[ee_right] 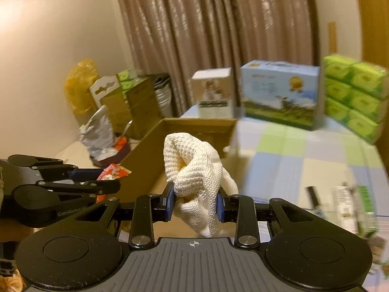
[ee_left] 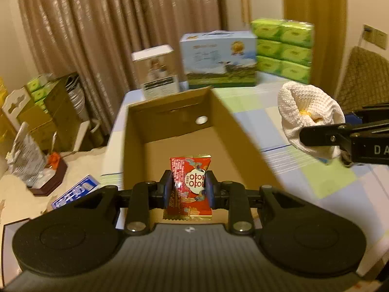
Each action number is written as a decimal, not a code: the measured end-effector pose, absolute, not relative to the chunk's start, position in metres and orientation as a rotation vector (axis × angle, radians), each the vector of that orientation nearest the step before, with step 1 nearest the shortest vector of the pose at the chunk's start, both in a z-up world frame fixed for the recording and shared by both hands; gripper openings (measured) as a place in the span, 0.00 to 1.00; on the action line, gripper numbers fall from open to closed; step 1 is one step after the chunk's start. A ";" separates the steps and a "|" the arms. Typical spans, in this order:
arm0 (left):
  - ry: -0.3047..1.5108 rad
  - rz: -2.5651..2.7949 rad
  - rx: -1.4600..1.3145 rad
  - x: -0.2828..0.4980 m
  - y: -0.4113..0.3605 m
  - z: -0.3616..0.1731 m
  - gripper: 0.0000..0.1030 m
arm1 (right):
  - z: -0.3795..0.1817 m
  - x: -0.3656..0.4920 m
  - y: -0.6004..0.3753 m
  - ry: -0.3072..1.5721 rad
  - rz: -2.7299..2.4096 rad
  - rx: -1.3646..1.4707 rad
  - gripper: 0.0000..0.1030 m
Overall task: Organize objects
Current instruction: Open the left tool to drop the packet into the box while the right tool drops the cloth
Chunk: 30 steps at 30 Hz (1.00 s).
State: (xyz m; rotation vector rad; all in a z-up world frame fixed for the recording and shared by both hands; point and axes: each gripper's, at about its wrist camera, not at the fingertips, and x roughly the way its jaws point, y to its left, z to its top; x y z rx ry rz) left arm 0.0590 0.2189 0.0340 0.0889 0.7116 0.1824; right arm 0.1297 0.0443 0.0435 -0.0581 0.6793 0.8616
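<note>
Left gripper: the left gripper (ee_left: 189, 187) pinches a red snack packet (ee_left: 189, 187) between its blue pads, jaws closed to the packet's width, the packet standing upright above the near end of an open cardboard box (ee_left: 136, 131).
Right gripper: the right gripper (ee_right: 195, 202) clamps a bunched white knitted cloth (ee_right: 198, 180), something yellow showing in its folds; the cloth bulges above and hangs below the pads.
Grippers together: from the right wrist, the left gripper sits to the left, close by, packet in its grip; from the left wrist, the cloth hangs to the right of the box, above the table.
Box: it rests on a table with a checked cloth (ee_left: 287, 121) in pale green, blue and white, its floor bare where visible.
Background: a blue-and-green printed carton (ee_left: 218, 58), a smaller white carton (ee_left: 158, 70) and a stack of green tissue packs (ee_left: 283, 51) line the table's far edge before brown curtains (ee_left: 109, 24).
Right side: blurred small items (ee_right: 350, 209) lie on the table near the right gripper; what they are cannot be told.
</note>
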 end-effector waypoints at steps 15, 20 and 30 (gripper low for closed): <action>0.707 0.192 -0.045 0.072 0.277 -0.004 0.32 | 0.029 0.161 0.070 0.680 0.853 0.040 0.68; 0.691 0.205 -0.043 0.058 0.269 0.005 0.33 | 0.035 0.144 0.032 0.655 0.793 0.052 0.72; 0.646 0.175 -0.055 0.024 0.217 0.030 0.46 | 0.026 0.084 -0.075 0.627 0.629 0.023 0.83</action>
